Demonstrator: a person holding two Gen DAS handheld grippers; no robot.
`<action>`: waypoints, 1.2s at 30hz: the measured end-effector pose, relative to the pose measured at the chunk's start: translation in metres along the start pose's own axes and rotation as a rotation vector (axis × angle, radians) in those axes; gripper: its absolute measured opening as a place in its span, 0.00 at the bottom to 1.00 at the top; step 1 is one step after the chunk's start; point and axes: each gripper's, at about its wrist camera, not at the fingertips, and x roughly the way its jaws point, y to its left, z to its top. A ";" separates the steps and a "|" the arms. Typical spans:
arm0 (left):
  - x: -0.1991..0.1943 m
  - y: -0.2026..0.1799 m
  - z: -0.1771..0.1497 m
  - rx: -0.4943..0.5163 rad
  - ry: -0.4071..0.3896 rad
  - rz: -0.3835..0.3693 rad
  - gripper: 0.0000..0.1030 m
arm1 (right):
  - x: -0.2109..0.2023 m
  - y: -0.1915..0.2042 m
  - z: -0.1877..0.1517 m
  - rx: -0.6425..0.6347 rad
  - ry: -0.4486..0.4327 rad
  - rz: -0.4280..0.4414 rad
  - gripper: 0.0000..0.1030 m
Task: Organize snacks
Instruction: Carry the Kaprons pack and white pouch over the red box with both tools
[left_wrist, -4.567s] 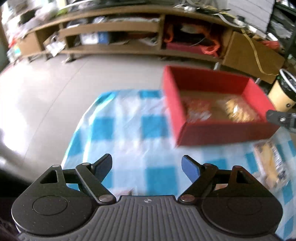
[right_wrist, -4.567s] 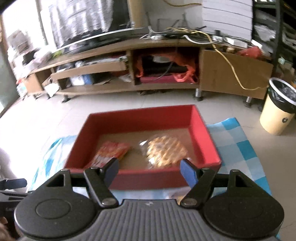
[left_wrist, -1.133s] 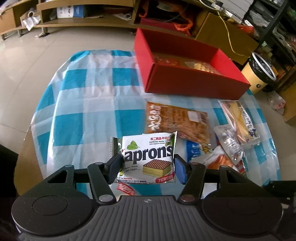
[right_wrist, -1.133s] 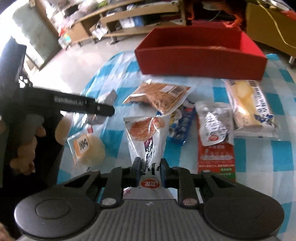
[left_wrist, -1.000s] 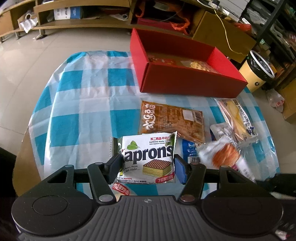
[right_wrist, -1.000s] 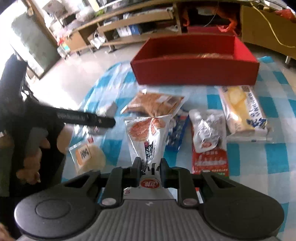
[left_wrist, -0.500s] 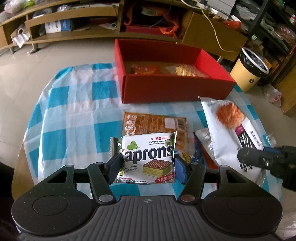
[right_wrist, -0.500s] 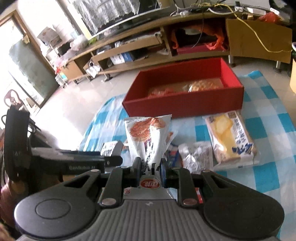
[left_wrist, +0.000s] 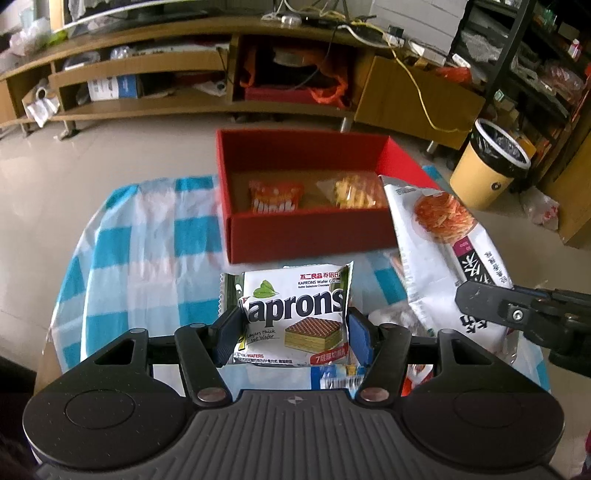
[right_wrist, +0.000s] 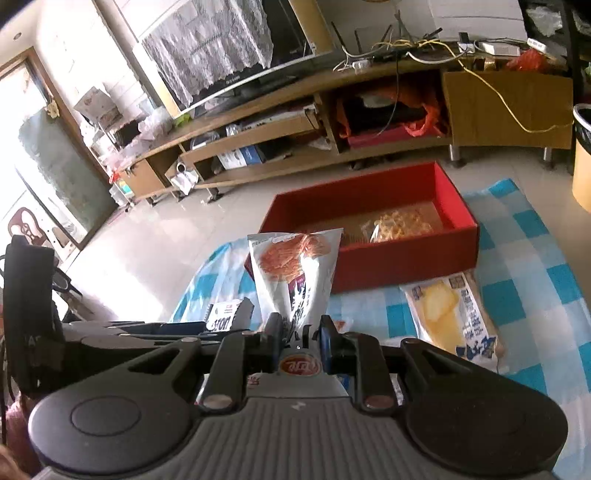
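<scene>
In front of the red box (left_wrist: 306, 236), both packs are now up off the worktop. The Kaprons wafer pack (left_wrist: 293, 317) sits pinched by its side edges in the left tool (left_wrist: 291, 334), jaws part-way in, pads pressing on it. A second ago it hung lower over the loose snacks; now the box lies straight ahead and its inside shows. The white shredded-snack bag (right_wrist: 293, 275) is clamped at its bottom seam in the right tool (right_wrist: 301, 341), jaws nearly together, bag standing up ahead of the fingers. A second back that bag had only just cleared the pile; now it is raised and close to the box's near right corner.

Reading: both picks done, both carries under way, drops into the box come next. The box already holds an orange packet (left_wrist: 275, 195) and a clear bag of yellow snacks (left_wrist: 354, 192), with room left in front.

Left behind on the blue-and-white check cloth (left_wrist: 110, 251): a yellow cake pack (right_wrist: 454, 321), plus some smaller packs mostly hidden behind the tools.

Room: tiled floor, long wooden TV unit (left_wrist: 147, 66) with cluttered shelves, yellow bin with black liner (left_wrist: 487, 166), lace-draped TV (right_wrist: 221, 48), bright doorway at left.
</scene>
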 end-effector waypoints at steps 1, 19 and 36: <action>-0.001 -0.001 0.003 0.002 -0.008 0.000 0.65 | 0.000 0.000 0.002 0.001 -0.006 -0.001 0.19; 0.010 -0.010 0.056 -0.050 -0.081 -0.009 0.65 | 0.016 -0.003 0.046 0.033 -0.116 -0.029 0.19; 0.046 -0.016 0.090 -0.053 -0.105 0.035 0.65 | 0.058 -0.029 0.077 0.062 -0.129 -0.077 0.19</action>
